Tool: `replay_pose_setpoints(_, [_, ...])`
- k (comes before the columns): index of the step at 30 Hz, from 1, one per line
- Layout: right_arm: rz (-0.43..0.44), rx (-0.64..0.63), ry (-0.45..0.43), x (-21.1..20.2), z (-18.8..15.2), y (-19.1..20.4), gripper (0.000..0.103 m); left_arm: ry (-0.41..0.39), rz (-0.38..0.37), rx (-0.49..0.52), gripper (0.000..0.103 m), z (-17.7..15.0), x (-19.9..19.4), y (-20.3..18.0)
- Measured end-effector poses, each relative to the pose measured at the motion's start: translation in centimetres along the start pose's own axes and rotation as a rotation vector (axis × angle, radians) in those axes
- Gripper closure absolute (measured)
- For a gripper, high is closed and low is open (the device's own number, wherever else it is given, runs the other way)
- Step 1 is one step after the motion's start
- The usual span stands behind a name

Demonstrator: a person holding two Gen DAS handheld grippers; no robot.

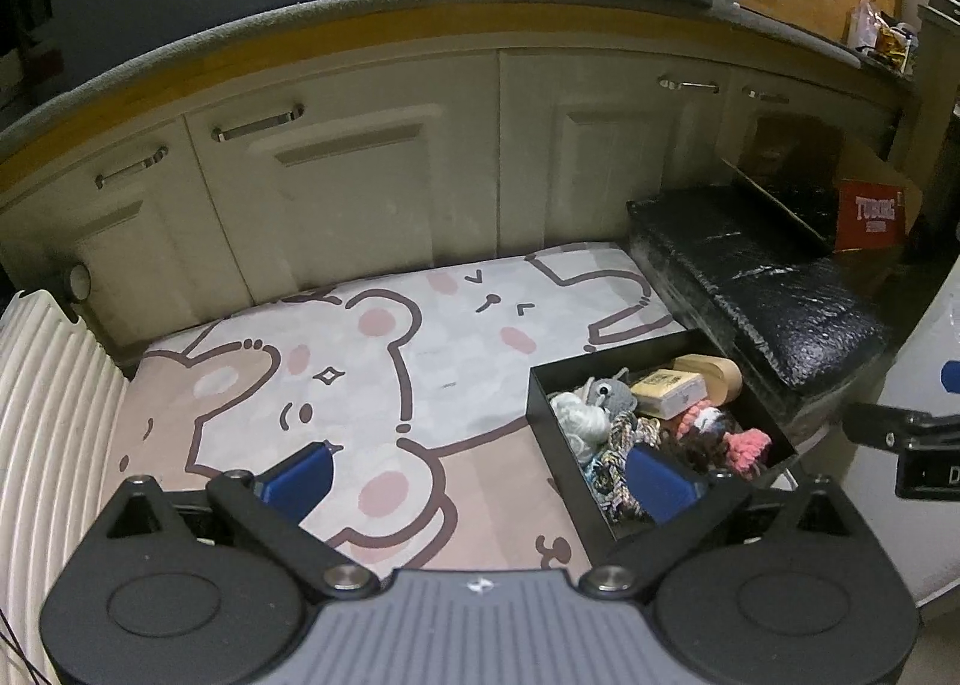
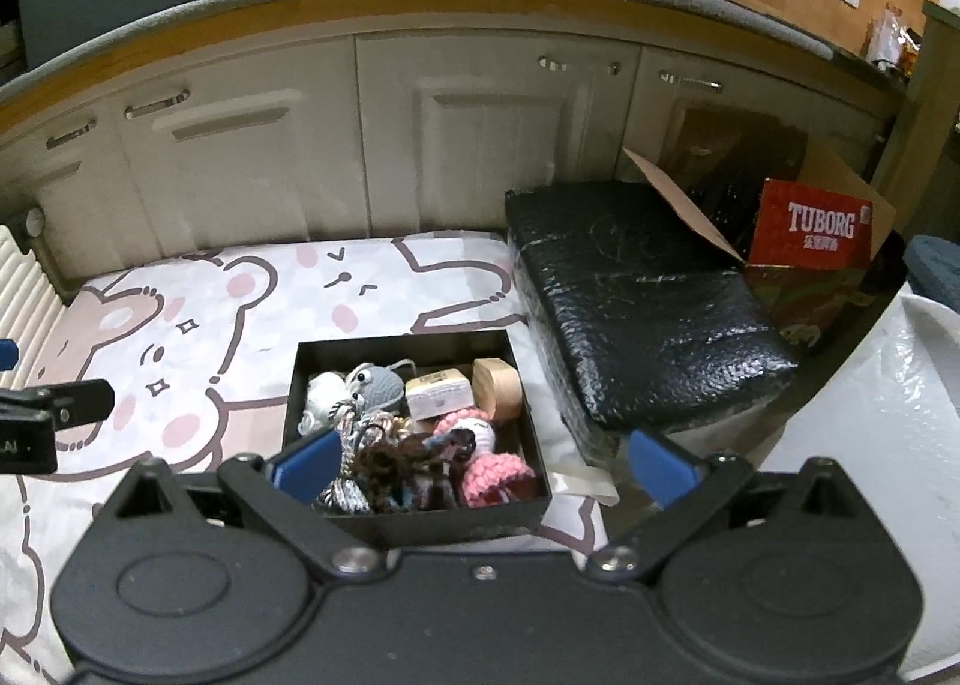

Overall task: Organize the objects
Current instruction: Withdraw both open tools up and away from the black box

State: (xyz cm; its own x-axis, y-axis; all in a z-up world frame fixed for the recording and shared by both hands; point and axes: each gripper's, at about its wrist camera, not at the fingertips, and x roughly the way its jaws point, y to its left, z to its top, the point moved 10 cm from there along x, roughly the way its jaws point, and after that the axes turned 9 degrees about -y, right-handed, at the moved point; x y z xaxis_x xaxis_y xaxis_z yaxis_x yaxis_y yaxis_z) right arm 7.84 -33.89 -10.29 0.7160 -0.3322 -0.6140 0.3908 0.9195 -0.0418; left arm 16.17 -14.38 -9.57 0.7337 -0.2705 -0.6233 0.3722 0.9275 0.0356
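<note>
On the cartoon-bear mat (image 2: 180, 289), near its right edge, I see the black box (image 2: 420, 523) filled: grey crochet toy (image 2: 381, 385), small white carton (image 2: 437, 398), round wooden box (image 2: 498, 388), pink crochet toy (image 2: 495, 472), braided rope (image 2: 354, 445). Right gripper (image 2: 483, 460) angled down over it, jaws wide apart, empty. Left gripper (image 1: 480, 466) likewise gaping, nothing held.
</note>
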Motion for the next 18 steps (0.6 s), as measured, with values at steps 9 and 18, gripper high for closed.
replay_pose_setpoints(9, [-0.017, 0.001, -0.009, -2.1, 0.0, 0.0, 0.0, -0.002, -0.029, -0.036, 0.001, -0.7, -1.6, 0.1])
replay_pose_setpoints(18, [-0.012, 0.013, -0.003, -4.2, -0.4, 0.3, 0.0, 0.012, -0.053, -0.045, 0.001, -1.2, -2.7, 0.0])
